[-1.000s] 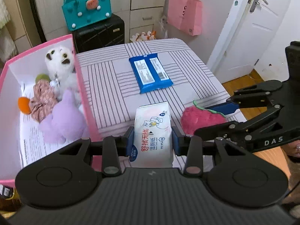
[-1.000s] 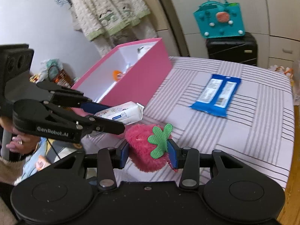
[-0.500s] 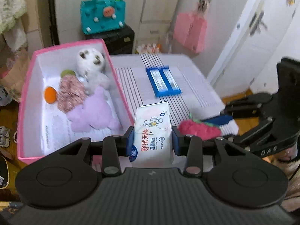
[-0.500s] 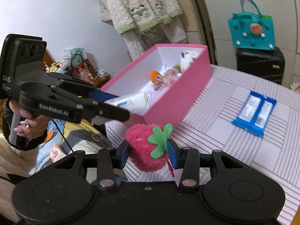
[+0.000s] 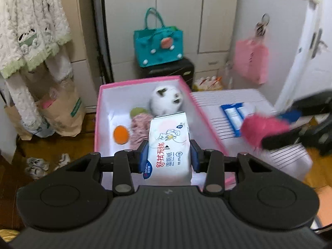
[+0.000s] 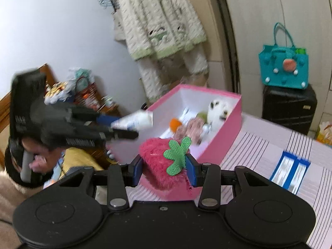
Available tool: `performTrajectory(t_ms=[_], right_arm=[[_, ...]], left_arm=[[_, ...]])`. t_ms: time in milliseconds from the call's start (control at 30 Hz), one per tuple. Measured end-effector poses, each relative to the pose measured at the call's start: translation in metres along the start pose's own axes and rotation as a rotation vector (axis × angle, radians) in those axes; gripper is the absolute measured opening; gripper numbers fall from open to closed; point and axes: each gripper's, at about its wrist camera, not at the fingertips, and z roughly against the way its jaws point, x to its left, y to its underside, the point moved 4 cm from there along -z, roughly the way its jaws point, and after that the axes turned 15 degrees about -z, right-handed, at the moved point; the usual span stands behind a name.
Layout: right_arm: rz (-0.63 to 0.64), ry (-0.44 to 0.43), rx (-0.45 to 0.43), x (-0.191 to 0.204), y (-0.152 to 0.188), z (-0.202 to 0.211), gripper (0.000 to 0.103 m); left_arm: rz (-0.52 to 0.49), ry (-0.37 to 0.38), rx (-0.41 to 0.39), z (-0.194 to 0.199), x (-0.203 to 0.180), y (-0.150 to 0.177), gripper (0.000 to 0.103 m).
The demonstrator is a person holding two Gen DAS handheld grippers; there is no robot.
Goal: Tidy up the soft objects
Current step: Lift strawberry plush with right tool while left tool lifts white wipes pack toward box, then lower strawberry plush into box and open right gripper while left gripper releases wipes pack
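My left gripper is shut on a white pack of wet wipes and holds it over the near end of the pink box. Inside the box lie a white plush animal, a pinkish cloth toy, a green ball and an orange ball. My right gripper is shut on a red plush strawberry with a green leaf, just outside the box's near wall. In the left wrist view the strawberry hangs blurred at the right, above the striped table.
A blue double pack lies on the striped table to the right of the box. Behind stand a black suitcase with a teal bag, hanging clothes and a pink bag. A person's hand holds the left gripper.
Both grippers have moved left and up from the table to the pink box, each carrying its object. The wipes pack now hangs over the box's inside; the strawberry is at its near wall.
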Motion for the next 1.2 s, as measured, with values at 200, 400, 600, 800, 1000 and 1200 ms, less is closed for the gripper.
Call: performTrajectory(t_ms=[200, 400, 600, 800, 1000, 1200], right_arm=[[-0.016, -0.022, 0.005, -0.001, -0.030, -0.038, 0.048], [-0.037, -0.018, 0.030, -0.005, -0.049, -0.086, 0.048], [-0.071, -0.016, 0.078, -0.008, -0.065, -0.128, 0.048], [-0.093, -0.002, 0.136, -0.011, -0.075, -0.167, 0.048], [-0.078, 0.054, 0.137, -0.010, -0.084, -0.195, 0.048], [-0.066, 0.078, 0.142, -0.008, -0.091, -0.217, 0.049]], left_arm=[[0.007, -0.031, 0.047, -0.047, 0.030, 0.008, 0.039], [-0.016, -0.093, 0.096, -0.087, 0.050, 0.015, 0.039], [-0.007, -0.023, 0.135, -0.101, 0.054, 0.024, 0.039], [-0.049, -0.021, 0.163, -0.102, 0.047, 0.028, 0.040], [-0.022, -0.011, 0.169, -0.102, 0.049, 0.024, 0.041], [0.006, -0.013, 0.146, -0.103, 0.053, 0.025, 0.042]])
